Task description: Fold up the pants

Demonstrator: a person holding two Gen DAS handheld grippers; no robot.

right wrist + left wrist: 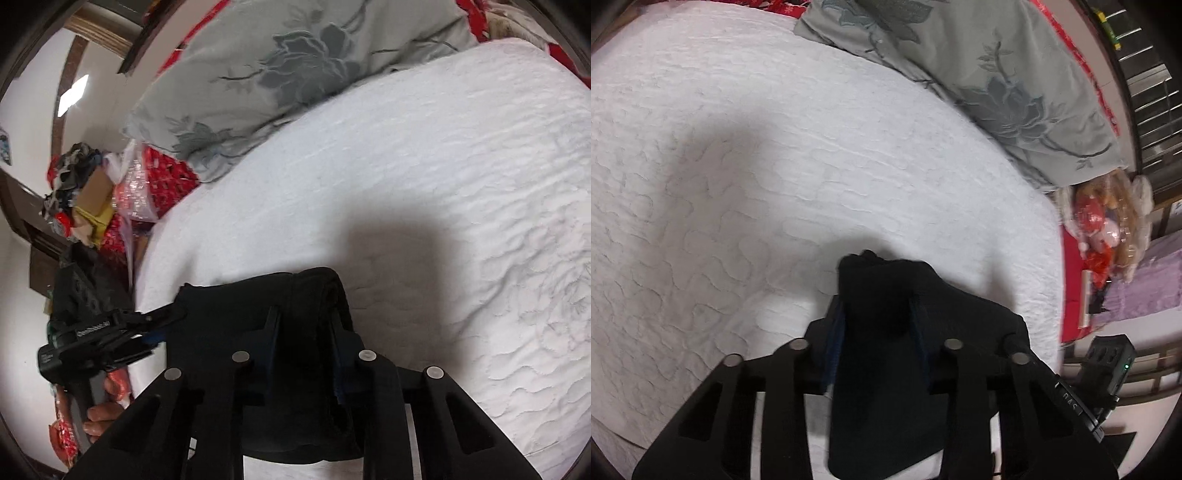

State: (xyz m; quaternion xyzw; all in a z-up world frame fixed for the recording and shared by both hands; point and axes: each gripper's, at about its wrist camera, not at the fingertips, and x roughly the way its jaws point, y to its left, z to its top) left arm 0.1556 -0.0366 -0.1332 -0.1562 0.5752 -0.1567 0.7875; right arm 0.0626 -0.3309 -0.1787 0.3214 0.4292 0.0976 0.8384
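The black pants (886,332) hang bunched between my left gripper's fingers, held above the white quilted bed (775,166). My left gripper (877,310) is shut on the pants. In the right wrist view the same black pants (306,332) are pinched between the fingers of my right gripper (303,317), which is shut on them. The left gripper (162,317) shows at the left of the right wrist view, gripping the other end of the cloth. The right gripper's body (1108,362) shows at the right edge of the left wrist view.
A grey floral pillow (979,74) lies along the bed's far side; it also shows in the right wrist view (277,74). Red bedding and bagged clutter (1108,229) sit past the bed's corner. A heap of boxes and bags (92,199) stands beside the bed.
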